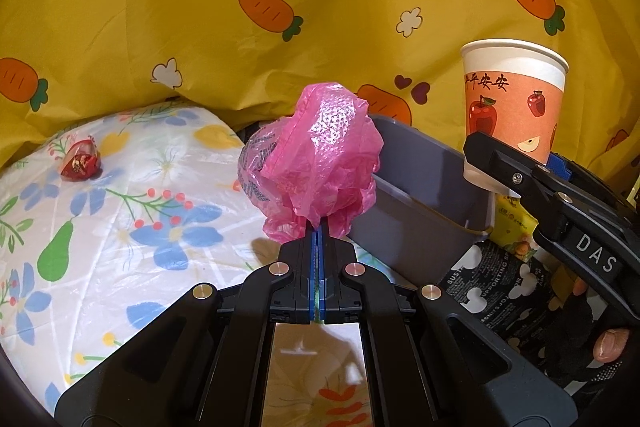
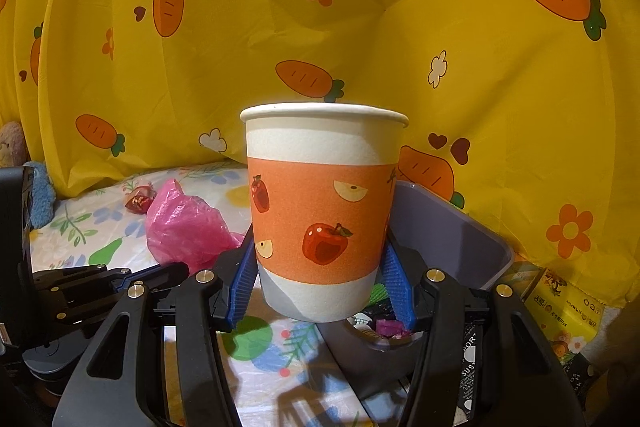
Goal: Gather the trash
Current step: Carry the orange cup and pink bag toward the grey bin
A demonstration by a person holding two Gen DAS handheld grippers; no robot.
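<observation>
My left gripper is shut on a crumpled pink plastic bag, which hangs above the floral tablecloth beside the grey bin. My right gripper is shut on an upright orange paper cup printed with apples, its blue pads pressing both sides. That cup also shows in the left wrist view, raised over the bin's right end. In the right wrist view the pink bag sits left of the cup, and the grey bin lies behind and right of it.
A small red wrapper lies on the floral cloth at the far left. A yellow carrot-print curtain hangs behind everything. A yellow snack packet and a black printed bag lie right of the bin. Fingers of a hand show at the right edge.
</observation>
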